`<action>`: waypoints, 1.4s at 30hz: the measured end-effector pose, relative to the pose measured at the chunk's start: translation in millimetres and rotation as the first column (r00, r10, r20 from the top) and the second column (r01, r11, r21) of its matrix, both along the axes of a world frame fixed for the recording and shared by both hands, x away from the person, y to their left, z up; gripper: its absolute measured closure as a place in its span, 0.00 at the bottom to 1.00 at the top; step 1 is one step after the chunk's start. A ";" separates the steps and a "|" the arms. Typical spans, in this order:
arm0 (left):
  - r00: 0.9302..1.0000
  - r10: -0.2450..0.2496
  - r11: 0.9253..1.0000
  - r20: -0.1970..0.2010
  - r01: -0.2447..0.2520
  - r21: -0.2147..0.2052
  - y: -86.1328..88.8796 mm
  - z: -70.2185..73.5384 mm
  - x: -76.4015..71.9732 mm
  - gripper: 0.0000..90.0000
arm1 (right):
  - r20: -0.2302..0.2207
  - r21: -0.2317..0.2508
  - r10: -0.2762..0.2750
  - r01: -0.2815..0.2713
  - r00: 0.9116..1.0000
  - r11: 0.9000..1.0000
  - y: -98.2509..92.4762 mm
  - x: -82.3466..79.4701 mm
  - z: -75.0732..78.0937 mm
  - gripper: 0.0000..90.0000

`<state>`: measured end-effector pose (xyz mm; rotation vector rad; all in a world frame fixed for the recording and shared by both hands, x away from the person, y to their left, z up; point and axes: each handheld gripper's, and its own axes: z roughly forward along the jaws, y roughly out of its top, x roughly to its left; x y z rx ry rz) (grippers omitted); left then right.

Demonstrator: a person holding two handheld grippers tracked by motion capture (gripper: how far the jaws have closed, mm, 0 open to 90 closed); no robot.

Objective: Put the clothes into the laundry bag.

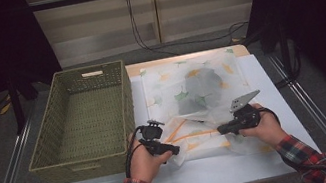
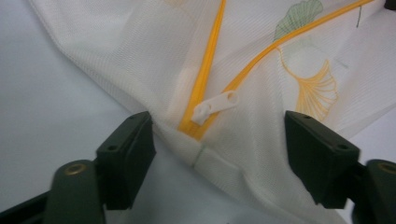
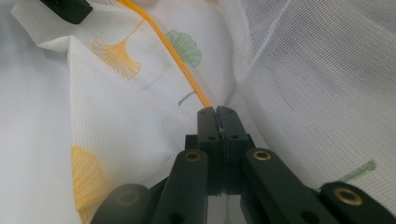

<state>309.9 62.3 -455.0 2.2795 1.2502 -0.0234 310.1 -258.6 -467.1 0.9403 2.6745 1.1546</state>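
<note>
White board covers the table (image 1: 260, 79), with a woven basket (image 1: 82, 121) at its left. Beside it, at the near middle, lies a white mesh laundry bag (image 1: 196, 90) printed with ginkgo leaves. Left gripper (image 2: 217, 140) has its jaws spread either side of the bag's corner, where the white zipper pull (image 2: 215, 105) sits. Right gripper (image 3: 217, 123) is pressed together, pinching the bag's fabric at the orange zipper (image 3: 180, 60).
</note>
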 end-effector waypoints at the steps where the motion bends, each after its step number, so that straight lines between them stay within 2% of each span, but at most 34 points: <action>1: 1.000 -0.004 1.000 0.001 0.004 0.005 0.3 0.3 -0.1 0.32 | 0.000 0.000 0.000 0.000 1.000 1.000 0.1 0.0 -0.2 1.00; 6: 1.000 -0.011 1.000 0.011 0.011 0.027 0.9 1.2 -1.6 0.46 | -0.008 -0.006 -0.002 0.002 1.000 1.000 1.2 -0.2 -0.6 1.00; 8: 1.000 -0.026 0.999 0.003 0.026 0.033 3.1 2.0 -1.4 0.58 | -0.009 -0.006 -0.006 0.006 1.000 1.000 1.7 -0.3 -0.4 1.00; 10: 1.000 -0.015 1.000 -0.022 0.015 0.010 3.3 1.2 -2.3 0.70 | -0.001 -0.005 -0.003 0.003 1.000 1.000 2.2 0.1 -0.7 1.00; 14: 0.999 -0.016 1.000 -0.049 0.015 -0.009 2.7 1.1 -2.4 0.87 | -0.002 0.001 -0.003 0.003 1.000 1.000 2.7 0.3 -0.9 1.00; 15: 0.999 -0.016 1.000 -0.045 0.016 -0.006 2.5 1.5 -2.6 0.90 | -0.004 -0.002 -0.002 0.002 1.000 1.000 2.8 0.2 -0.8 1.00; 19: 0.999 -0.014 1.000 -0.042 0.013 -0.009 1.9 5.7 -3.1 0.93 | -0.001 0.003 -0.001 0.001 1.000 1.000 2.7 0.5 -0.9 1.00; 28: 0.999 -0.025 1.000 -0.026 0.024 -0.019 3.7 11.9 -2.0 0.93 | 0.001 -0.001 -0.007 0.007 1.000 1.000 4.4 0.8 0.0 0.98; 41: 0.999 -0.037 0.999 -0.022 0.036 -0.037 2.0 15.7 -1.4 0.92 | -0.012 0.039 -0.005 0.006 1.000 0.999 13.1 -0.6 5.1 0.82; 42: 0.999 -0.041 0.999 -0.017 0.041 -0.032 1.2 16.6 -1.3 0.92 | -0.015 0.046 -0.004 0.005 1.000 0.999 17.6 -1.2 6.1 0.78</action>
